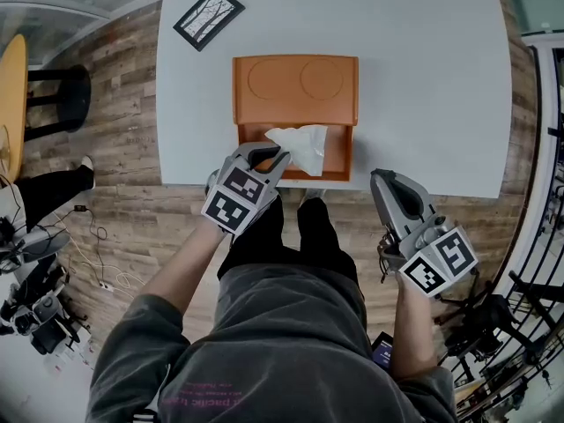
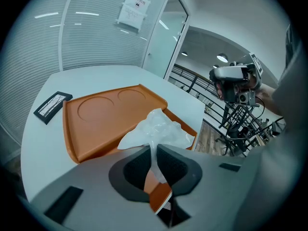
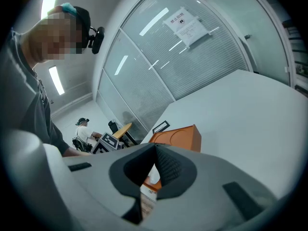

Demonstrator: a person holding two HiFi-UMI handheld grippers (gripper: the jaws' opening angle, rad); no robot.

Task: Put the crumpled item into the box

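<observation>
An orange box (image 1: 295, 91) lies on the white table (image 1: 423, 86) with its lid folded back. Its open compartment is at the near side. The crumpled white item (image 1: 300, 144) hangs over that compartment, and my left gripper (image 1: 267, 158) is shut on its near end. In the left gripper view the crumpled item (image 2: 158, 129) rises from between the jaws of the left gripper (image 2: 155, 152), above the box (image 2: 103, 115). My right gripper (image 1: 385, 180) is off the table's near edge, to the right of the box, shut with nothing in it. The right gripper (image 3: 155, 149) points towards the box (image 3: 179, 135).
A black picture frame (image 1: 208, 16) lies at the table's far left corner. A round wooden table (image 1: 11, 95) and a black stool (image 1: 60, 100) stand on the left. Railings and tripods (image 1: 520, 324) are on the right. A person (image 3: 84, 129) sits in the background.
</observation>
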